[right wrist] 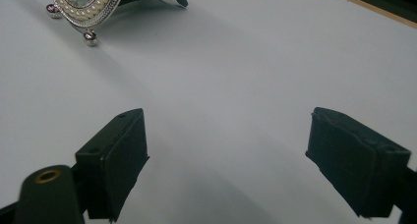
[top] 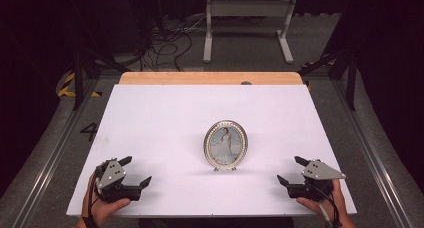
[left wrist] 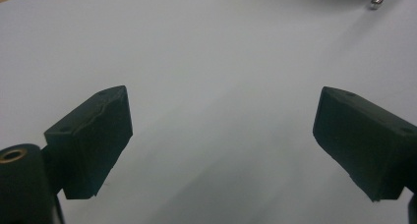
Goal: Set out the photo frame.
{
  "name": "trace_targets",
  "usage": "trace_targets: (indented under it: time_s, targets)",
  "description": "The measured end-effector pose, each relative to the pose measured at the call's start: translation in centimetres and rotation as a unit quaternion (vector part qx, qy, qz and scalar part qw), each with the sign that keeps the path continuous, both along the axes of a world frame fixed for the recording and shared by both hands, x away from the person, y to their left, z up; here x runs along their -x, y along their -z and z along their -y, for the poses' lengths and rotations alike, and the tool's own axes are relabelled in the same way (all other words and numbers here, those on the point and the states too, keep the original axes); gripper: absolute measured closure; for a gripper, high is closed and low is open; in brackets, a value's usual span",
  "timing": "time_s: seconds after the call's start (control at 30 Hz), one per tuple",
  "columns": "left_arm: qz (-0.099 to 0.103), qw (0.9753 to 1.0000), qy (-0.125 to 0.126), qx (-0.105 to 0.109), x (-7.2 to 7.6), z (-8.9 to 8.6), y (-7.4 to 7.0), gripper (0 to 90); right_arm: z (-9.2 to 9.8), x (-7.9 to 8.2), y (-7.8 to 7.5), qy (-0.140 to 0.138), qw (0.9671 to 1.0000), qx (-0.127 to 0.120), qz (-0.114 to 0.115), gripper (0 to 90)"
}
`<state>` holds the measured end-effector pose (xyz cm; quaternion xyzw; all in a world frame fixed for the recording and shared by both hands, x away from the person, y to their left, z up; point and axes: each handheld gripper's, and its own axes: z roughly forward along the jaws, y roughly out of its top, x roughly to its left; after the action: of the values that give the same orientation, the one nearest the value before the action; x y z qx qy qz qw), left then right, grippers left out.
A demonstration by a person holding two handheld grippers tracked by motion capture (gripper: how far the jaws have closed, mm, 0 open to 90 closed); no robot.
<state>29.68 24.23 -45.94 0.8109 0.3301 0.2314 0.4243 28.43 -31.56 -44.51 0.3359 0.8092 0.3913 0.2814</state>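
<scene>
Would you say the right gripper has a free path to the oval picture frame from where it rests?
Probably yes: the right gripper sits open, and bare white table lies between it and the upright picture frame.

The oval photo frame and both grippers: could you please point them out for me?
Oval photo frame [top: 225, 144], high view, on the picture.
Left gripper [top: 135, 171], high view, between its fingertips.
Right gripper [top: 291, 170], high view, between its fingertips.

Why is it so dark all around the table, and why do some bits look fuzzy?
High view: light falls on the white table, the floor around stays dim, and the photo frame casts a faint shadow. Left gripper view: the black fingers look soft, and the frame's foot is blurry. Right gripper view: the pearl-edged frame is sharper.
</scene>
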Motion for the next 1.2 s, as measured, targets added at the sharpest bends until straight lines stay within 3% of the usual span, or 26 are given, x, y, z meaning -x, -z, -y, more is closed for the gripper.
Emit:
trace_targets:
  time_s: [0.13,0.47,1.2]
  targets:
    - [-0.003,1.0000,-0.004,0.003,-0.01,-0.05,0.02,8.8,0.02,0.05,-0.27,-0.002,0.9999,0.003,0.016,16.0]
    - [-0.005,1.0000,0.000,-0.004,0.10,0.10,0.12,9.2,0.36,-0.15,-0.51,0.004,0.9997,-0.002,0.022,16.0]
    - [-0.003,0.9999,-0.003,-0.017,0.06,-0.30,0.10,10.0,-0.36,-0.52,-0.25,0.005,0.9997,0.008,0.021,16.3]
